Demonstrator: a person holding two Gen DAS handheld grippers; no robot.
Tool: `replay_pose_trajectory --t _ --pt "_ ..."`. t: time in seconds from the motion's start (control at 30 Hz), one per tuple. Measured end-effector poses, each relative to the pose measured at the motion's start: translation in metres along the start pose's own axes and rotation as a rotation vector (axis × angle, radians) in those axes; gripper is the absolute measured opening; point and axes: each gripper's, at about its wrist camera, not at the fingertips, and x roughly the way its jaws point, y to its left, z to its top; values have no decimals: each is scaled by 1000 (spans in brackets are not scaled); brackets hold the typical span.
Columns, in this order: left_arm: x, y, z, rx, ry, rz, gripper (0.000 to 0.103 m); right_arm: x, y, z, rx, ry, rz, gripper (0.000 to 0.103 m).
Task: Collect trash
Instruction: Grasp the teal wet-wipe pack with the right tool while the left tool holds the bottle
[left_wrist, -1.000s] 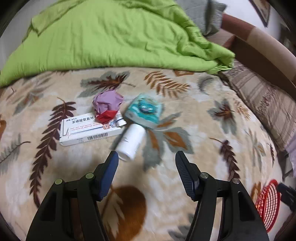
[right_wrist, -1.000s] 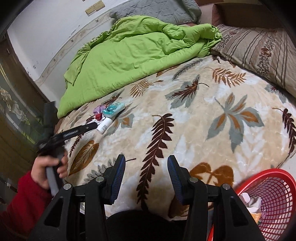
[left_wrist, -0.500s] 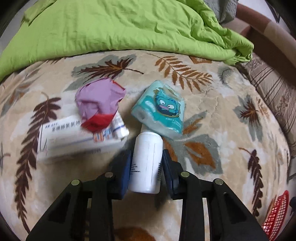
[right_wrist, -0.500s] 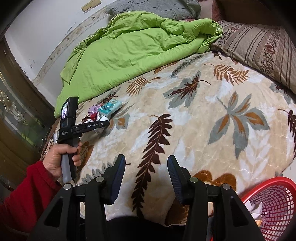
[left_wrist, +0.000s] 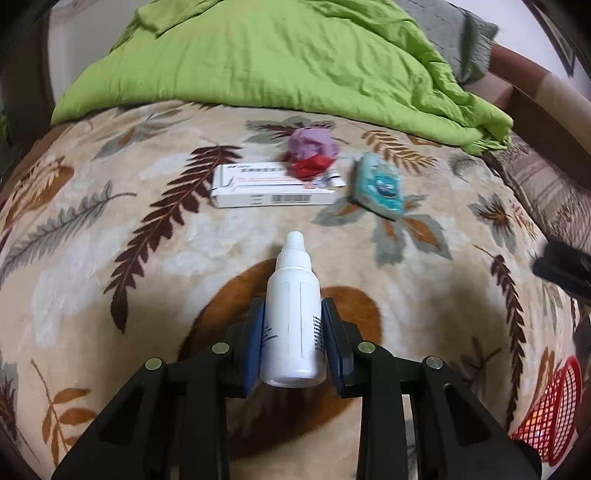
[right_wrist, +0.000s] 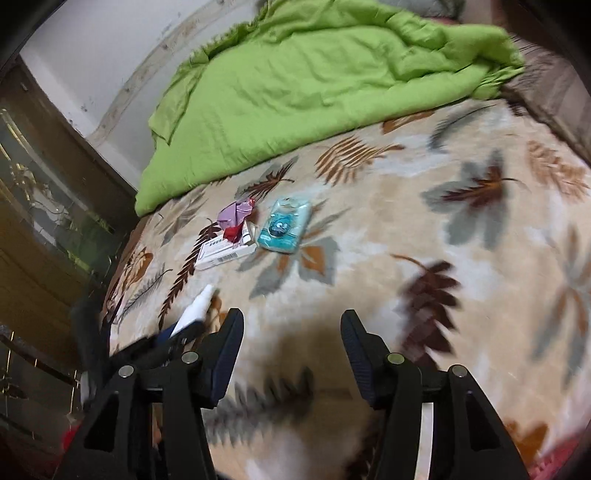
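Note:
My left gripper (left_wrist: 293, 332) is shut on a white plastic bottle (left_wrist: 294, 314), nozzle pointing away, held above the leaf-patterned blanket (left_wrist: 110, 280). The bottle also shows at the left of the right wrist view (right_wrist: 195, 310). Farther back lie a white medicine box (left_wrist: 269, 186), a crumpled purple and red wrapper (left_wrist: 312, 153) resting on it, and a teal cartoon packet (left_wrist: 380, 186). The right wrist view shows the box (right_wrist: 221, 253), wrapper (right_wrist: 234, 218) and packet (right_wrist: 284, 225). My right gripper (right_wrist: 291, 343) is open and empty above the blanket, short of the packet.
A green quilt (left_wrist: 280, 59) is bunched across the back of the bed. A red mesh basket (left_wrist: 550, 417) stands at the lower right beside the bed. A striped pillow (left_wrist: 546, 192) lies at the right. A dark wooden cabinet (right_wrist: 40, 229) is on the left.
My left gripper closed on the white bottle, lifted it and drew back from the other trash. My right gripper swung left toward the trash, still open.

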Motion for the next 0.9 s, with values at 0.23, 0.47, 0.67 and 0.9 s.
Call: replay_pose_trajectory --t 0.23,0.47,0.67,0.9 --pt "11 17 6 -53 -8 16 29 82 7 50 8 57 -66 62" --pt "19 25 11 -77 2 7 29 139 9 78 70 92 -101 64" --pt "23 20 13 -41 -4 33 29 162 16 80 48 112 -157 56" --pt "18 17 12 -34 -31 -12 29 130 22 62 -24 50 -150 23"
